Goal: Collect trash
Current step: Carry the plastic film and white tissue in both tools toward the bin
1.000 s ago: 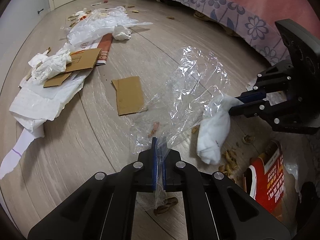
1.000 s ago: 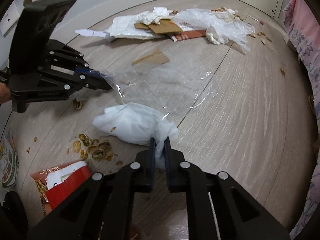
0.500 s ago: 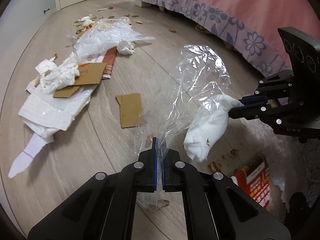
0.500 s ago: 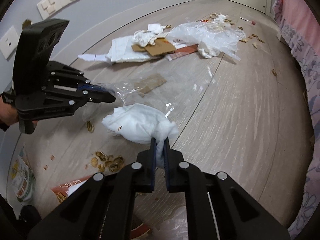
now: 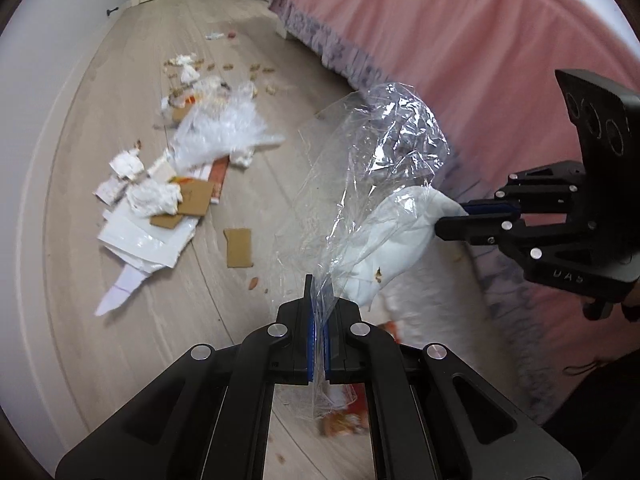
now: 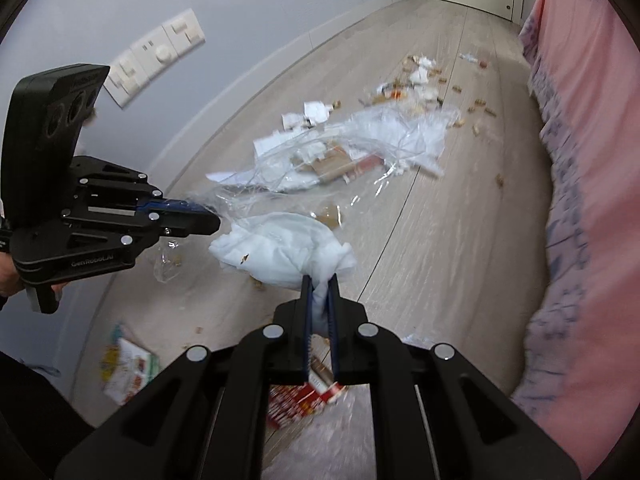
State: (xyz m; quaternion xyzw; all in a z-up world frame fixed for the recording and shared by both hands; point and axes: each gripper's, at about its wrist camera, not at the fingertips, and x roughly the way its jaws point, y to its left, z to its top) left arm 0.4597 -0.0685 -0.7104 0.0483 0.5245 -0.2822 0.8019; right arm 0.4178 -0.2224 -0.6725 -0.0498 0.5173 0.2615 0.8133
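Note:
My left gripper is shut on a clear plastic sheet and holds it up off the floor; it also shows in the right wrist view. My right gripper is shut on a crumpled white tissue wad, held in the air beside the sheet. In the left wrist view the right gripper sits at the right with the tissue wad behind the sheet. A pile of paper, cardboard and plastic trash lies on the wooden floor.
A pink bed with a flowered skirt runs along the right. A cardboard piece lies alone on the floor. A red packet and a printed wrapper lie below the grippers. Nut shells are scattered far off. A wall with switches stands left.
Both grippers have risen well above the floor, lifting the clear sheet and the tissue wad with them. The floor trash now looks smaller and farther away.

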